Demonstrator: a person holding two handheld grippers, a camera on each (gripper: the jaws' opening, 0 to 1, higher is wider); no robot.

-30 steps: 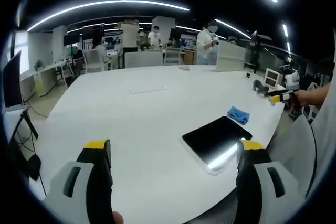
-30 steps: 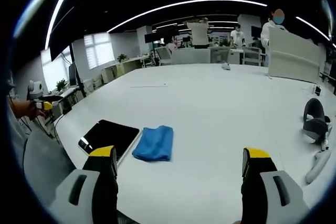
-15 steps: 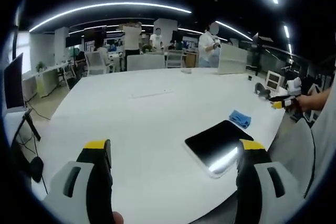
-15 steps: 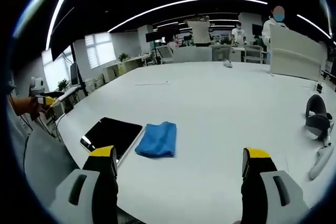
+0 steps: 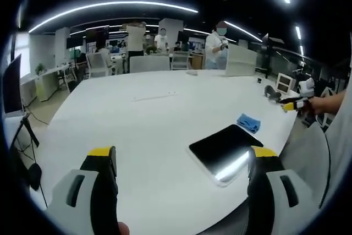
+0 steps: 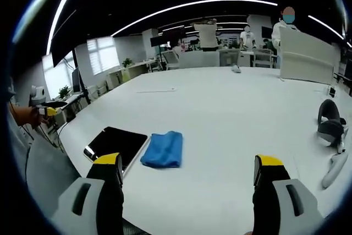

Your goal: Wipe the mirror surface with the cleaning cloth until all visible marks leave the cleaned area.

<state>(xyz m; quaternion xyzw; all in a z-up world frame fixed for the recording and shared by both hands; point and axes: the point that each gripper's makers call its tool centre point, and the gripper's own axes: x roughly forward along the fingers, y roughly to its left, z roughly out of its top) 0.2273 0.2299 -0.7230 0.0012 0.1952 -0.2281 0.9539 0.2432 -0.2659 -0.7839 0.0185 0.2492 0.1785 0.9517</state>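
The mirror lies flat on the white desk near its front edge, dark-faced, with the blue cleaning cloth just beside it on the right, their edges about touching. The right hand-held gripper hovers above the desk edge, jaws spread wide and empty. The left hand-held gripper likewise has its jaws spread, holding nothing; in its view the mirror sits ahead to the right, the cloth beyond it. Farther right on the desk rests a dark headset. People stand among office desks far behind.
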